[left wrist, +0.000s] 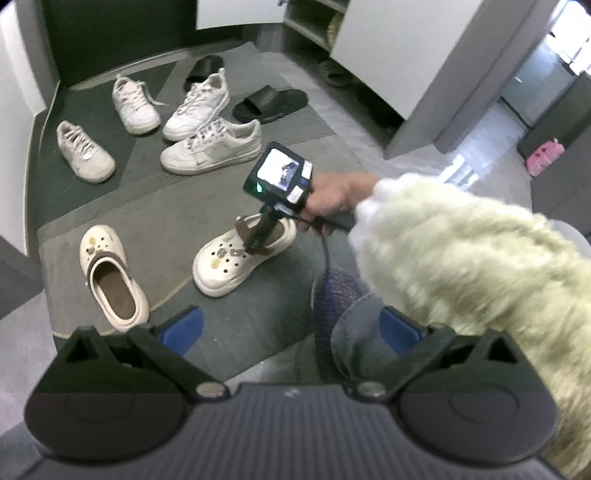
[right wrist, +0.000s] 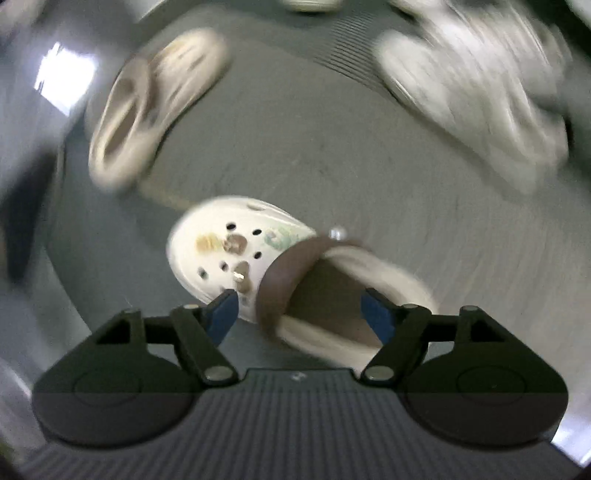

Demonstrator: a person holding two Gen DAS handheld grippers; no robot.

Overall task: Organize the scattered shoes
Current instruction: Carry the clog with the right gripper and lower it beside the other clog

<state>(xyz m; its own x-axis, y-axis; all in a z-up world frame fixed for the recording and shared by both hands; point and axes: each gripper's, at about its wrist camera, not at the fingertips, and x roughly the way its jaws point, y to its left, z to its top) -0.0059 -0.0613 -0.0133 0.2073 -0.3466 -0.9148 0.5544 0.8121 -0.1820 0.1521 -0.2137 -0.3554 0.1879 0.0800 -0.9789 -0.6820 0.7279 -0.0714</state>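
A cream clog [left wrist: 225, 267] [right wrist: 225, 247] with charms and a brown strap [right wrist: 284, 273] lies on the grey rug [left wrist: 166, 206]. My right gripper [left wrist: 255, 245] [right wrist: 299, 315] points down over its heel end and is open. One blue pad sits beside the clog's side and the other over its opening; neither visibly presses. The matching clog [left wrist: 110, 277] [right wrist: 147, 107] lies to the left. My left gripper [left wrist: 291, 328] hangs open above the rug's near edge with nothing gripped.
Several white sneakers [left wrist: 212, 147] and two black slides [left wrist: 271, 103] lie scattered farther back on the rug. A shoe cabinet [left wrist: 314, 22] stands behind them. A person's fluffy sleeve [left wrist: 461, 258] and a foot [left wrist: 336, 291] fill the right side.
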